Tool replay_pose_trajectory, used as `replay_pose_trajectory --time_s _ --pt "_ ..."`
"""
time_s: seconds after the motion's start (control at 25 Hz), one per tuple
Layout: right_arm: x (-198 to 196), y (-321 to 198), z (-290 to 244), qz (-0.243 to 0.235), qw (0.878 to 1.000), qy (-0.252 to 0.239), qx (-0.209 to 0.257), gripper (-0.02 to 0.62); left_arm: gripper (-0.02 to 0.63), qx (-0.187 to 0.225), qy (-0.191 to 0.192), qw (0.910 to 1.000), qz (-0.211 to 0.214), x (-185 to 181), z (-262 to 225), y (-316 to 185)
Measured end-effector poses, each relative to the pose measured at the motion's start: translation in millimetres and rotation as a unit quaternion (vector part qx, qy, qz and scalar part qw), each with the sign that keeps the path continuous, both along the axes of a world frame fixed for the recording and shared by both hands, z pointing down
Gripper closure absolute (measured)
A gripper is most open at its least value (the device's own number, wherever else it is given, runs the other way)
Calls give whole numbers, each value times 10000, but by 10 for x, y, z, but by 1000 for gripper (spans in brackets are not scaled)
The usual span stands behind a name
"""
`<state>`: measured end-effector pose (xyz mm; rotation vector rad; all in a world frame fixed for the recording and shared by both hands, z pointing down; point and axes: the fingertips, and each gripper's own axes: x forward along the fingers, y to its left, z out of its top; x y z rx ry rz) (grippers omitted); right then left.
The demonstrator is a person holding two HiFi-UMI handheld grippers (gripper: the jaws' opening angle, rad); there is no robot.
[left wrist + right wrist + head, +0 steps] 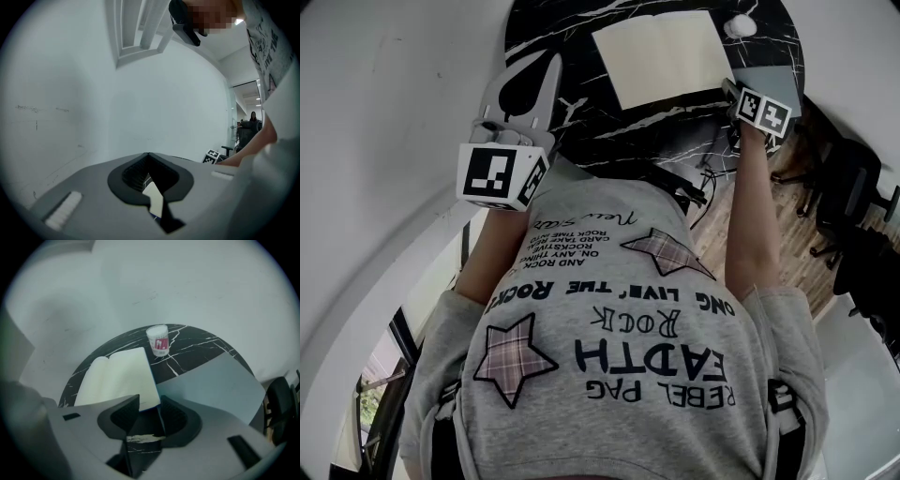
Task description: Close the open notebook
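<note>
On the black marble table (581,122), the notebook (661,56) lies wide open, pages up.
Right gripper (150,399) sits at the notebook's near right corner, jaws apart with that corner between them, not pinching. Left gripper (148,153) hovers at the table's left edge, jaws together, empty. A cup (158,340) stands by the far edge, a grey sheet (211,380) at the right.
</note>
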<state>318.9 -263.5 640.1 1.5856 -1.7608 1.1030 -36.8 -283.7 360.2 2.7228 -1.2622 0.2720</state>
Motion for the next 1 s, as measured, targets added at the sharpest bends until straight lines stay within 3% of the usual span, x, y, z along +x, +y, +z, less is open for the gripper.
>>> replay_pose_trajectory --time_s 0.36,1.0 --pt "113 22 -174 468 9961 -516 542 540 597 -5 25 10000 21 -7 17 -18" --pt "-81 97 -653 184 9906 -653 1190 565 597 71 136 9998 90 -9 -19 -11"
